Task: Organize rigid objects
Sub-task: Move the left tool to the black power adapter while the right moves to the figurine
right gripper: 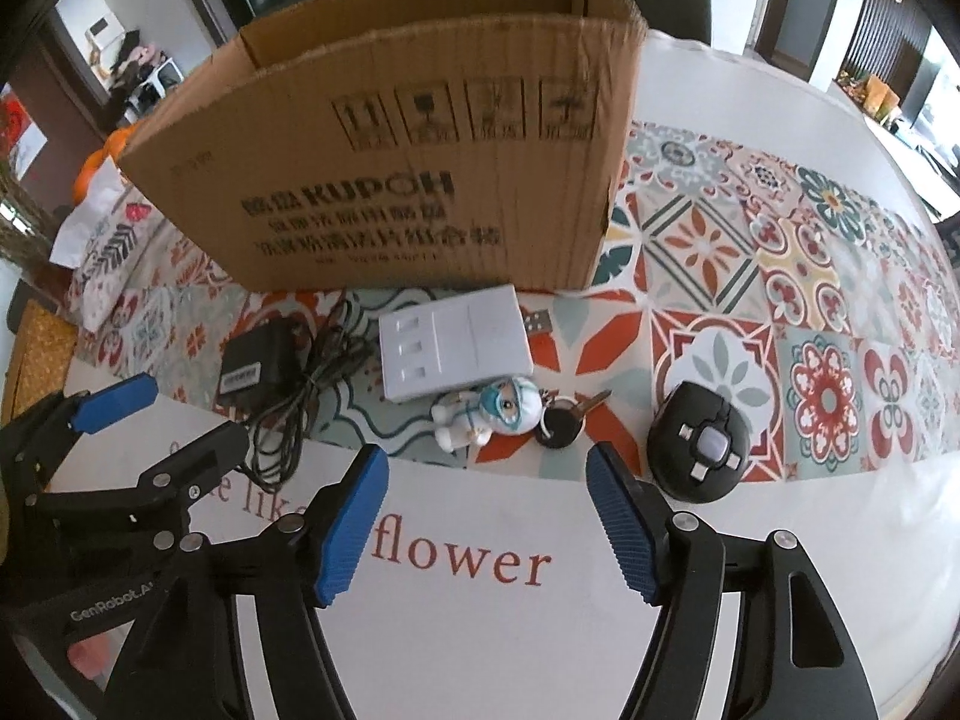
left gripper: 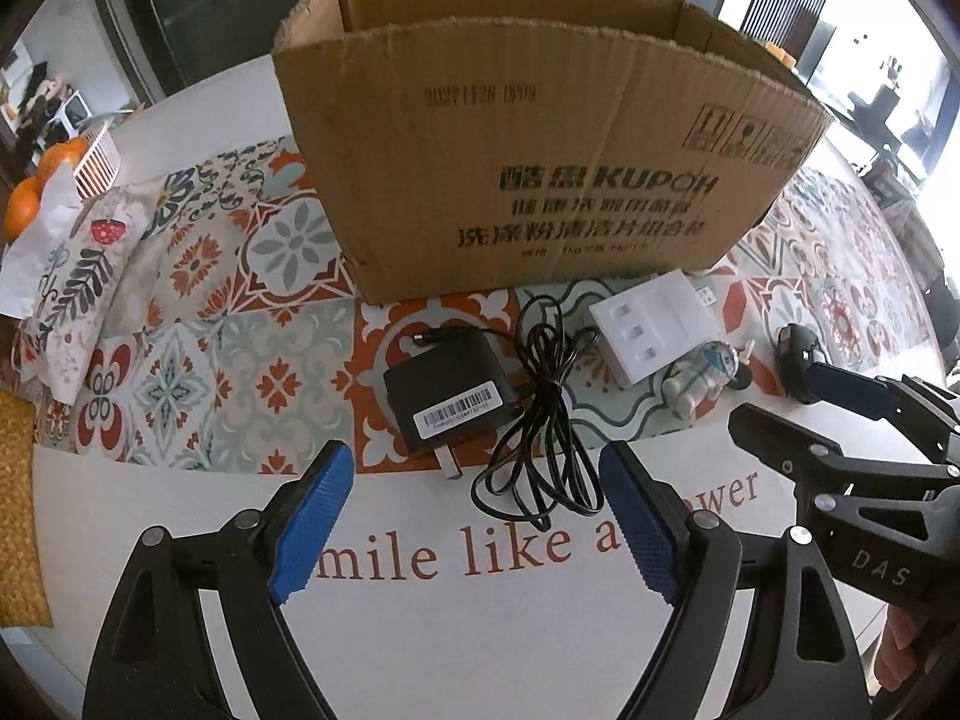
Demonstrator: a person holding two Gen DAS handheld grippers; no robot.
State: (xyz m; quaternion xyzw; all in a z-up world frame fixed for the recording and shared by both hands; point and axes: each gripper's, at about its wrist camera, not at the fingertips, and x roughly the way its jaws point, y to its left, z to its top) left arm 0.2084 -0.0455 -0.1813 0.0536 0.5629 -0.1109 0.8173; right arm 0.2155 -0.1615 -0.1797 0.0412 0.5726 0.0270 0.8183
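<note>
An open cardboard box (left gripper: 528, 168) (right gripper: 420, 180) stands at the back of the table. In front of it lie a black power adapter (left gripper: 447, 390) (right gripper: 252, 369) with a tangled cable (left gripper: 540, 420), a white socket block (left gripper: 651, 327) (right gripper: 456, 348), a small figurine keychain (left gripper: 702, 378) (right gripper: 492, 414) with a key (right gripper: 591, 402), and a black round device (left gripper: 798, 360) (right gripper: 702, 450). My left gripper (left gripper: 474, 516) is open and empty, just short of the adapter. My right gripper (right gripper: 486, 525) is open and empty, just short of the figurine.
A patterned mat (right gripper: 750, 276) covers the white table (left gripper: 480, 630). At the far left sit a cloth pouch (left gripper: 78, 282), oranges (left gripper: 24, 204) and a white basket (left gripper: 99, 165). A woven yellow mat (left gripper: 18, 510) lies at the left edge.
</note>
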